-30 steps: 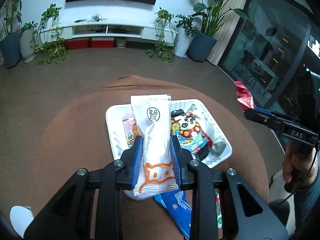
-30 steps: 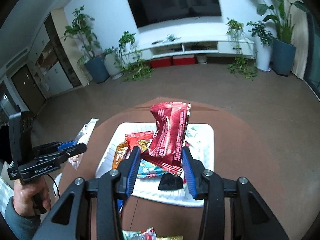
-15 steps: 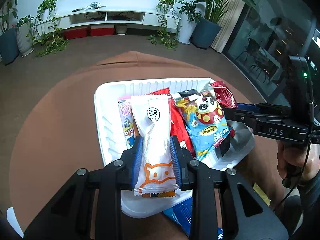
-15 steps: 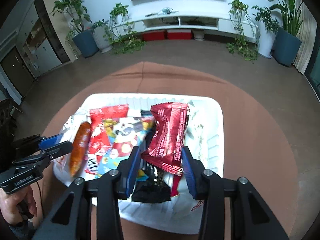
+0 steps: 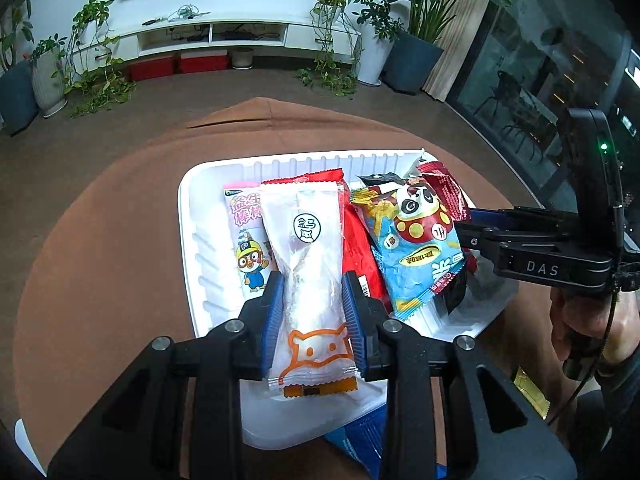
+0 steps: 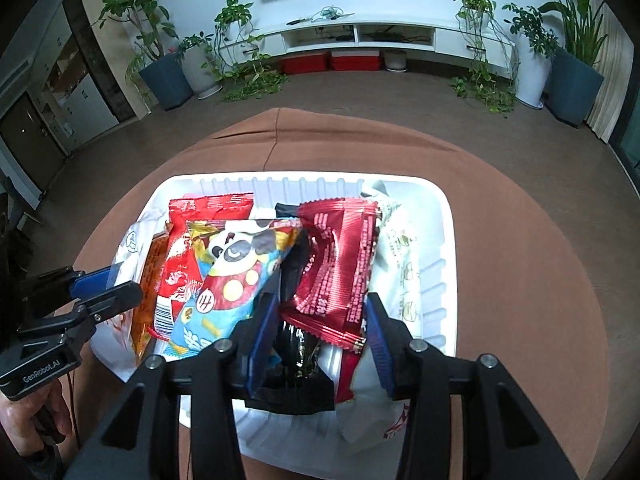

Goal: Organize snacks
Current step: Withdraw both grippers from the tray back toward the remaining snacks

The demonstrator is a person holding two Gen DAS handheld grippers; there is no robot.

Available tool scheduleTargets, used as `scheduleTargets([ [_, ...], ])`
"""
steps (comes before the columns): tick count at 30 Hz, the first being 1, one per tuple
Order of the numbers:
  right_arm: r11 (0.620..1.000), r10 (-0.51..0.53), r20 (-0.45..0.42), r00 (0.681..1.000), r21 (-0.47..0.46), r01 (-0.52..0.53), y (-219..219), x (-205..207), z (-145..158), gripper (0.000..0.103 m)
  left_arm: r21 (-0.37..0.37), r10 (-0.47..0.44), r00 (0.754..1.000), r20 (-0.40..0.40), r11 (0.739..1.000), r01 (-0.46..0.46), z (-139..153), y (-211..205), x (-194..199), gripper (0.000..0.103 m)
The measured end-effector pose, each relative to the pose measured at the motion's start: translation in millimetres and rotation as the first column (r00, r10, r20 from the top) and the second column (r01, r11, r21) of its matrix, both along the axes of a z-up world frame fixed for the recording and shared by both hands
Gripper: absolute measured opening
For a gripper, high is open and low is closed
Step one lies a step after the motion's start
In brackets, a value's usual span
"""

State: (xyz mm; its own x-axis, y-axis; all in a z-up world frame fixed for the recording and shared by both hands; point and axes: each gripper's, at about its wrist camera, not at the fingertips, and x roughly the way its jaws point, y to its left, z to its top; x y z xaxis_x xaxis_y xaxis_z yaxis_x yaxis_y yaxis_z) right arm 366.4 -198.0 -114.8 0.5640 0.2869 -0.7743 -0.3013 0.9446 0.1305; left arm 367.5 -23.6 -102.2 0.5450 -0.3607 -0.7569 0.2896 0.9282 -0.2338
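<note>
A white tray point(image 5: 184, 208) point(image 6: 448, 216) piled with snack packets sits on a round brown table point(image 5: 100, 240). My left gripper point(image 5: 314, 312) hovers low over the tray's near left part. Its pads still touch a white packet with an orange cat print point(image 5: 308, 248) as the jaws begin opening. My right gripper point(image 6: 322, 320) is over the tray's middle with a crinkled red packet point(image 6: 340, 264) between its pads, which also start opening while still touching it. A blue panda packet point(image 5: 416, 248) point(image 6: 232, 272) lies between the two grippers.
Inside the tray lie a pink cartoon-bird packet point(image 5: 246, 232), a red packet point(image 6: 208, 216), a black packet point(image 6: 296, 360) and a white burger-print packet point(image 6: 400, 256). A blue packet point(image 5: 360, 440) and a yellow packet point(image 5: 528, 392) lie on the table near the tray's front edge.
Both grippers have come down from above the table to just over the tray, each carrying its packet. The pads of both now stand slightly wider.
</note>
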Motion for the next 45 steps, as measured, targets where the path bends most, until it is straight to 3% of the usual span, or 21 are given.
scheduleTargets([
  [2,1.000,-0.003,0.002,1.000,0.002,0.003,-0.2,-0.9,-1.1,0.049,0.009,0.000,1.000,-0.004,1.000,0.000,-0.9,-1.0,-1.5,0.033],
  [5,1.000,-0.003,0.009,1.000,-0.001,0.003,-0.2,-2.1,-1.5,0.050,0.014,0.005,1.000,0.005,1.000,-0.005,-0.6,-3.5,-3.5,0.067],
  [11,1.000,-0.004,0.036,0.999,0.003,0.003,-3.3,-7.3,3.6,0.057,0.015,0.008,1.000,0.016,1.000,-0.008,3.8,-2.0,-7.0,0.070],
  [15,1.000,-0.016,0.055,0.998,0.023,0.015,-8.2,-14.6,11.9,0.063,0.018,0.017,0.999,0.027,1.000,-0.018,8.8,-0.7,-14.5,0.084],
  [18,0.997,-0.026,0.081,0.996,0.078,0.019,-16.3,-25.4,23.1,0.078,0.021,0.031,0.999,0.044,0.999,-0.032,16.0,-0.7,-24.1,0.095],
  [20,0.994,-0.033,0.097,0.995,0.106,0.023,-20.6,-31.7,31.4,0.085,0.023,0.046,0.997,0.057,0.999,-0.048,20.6,-0.7,-31.3,0.098],
  [32,0.978,-0.007,0.120,0.993,0.209,-0.018,-26.2,-87.2,53.6,0.091,0.060,0.113,0.992,0.064,0.991,-0.117,25.0,0.5,-96.5,0.103],
  [41,0.943,-0.030,0.120,0.992,0.333,-0.012,-42.0,-175.2,41.6,0.093,0.117,0.146,0.988,0.050,0.982,-0.151,6.6,0.5,-166.4,0.103],
  [45,0.935,-0.061,0.098,0.993,0.353,0.022,-45.6,-213.2,26.6,0.093,0.056,0.143,0.990,0.016,0.988,-0.143,-1.0,-1.7,-195.4,0.103],
])
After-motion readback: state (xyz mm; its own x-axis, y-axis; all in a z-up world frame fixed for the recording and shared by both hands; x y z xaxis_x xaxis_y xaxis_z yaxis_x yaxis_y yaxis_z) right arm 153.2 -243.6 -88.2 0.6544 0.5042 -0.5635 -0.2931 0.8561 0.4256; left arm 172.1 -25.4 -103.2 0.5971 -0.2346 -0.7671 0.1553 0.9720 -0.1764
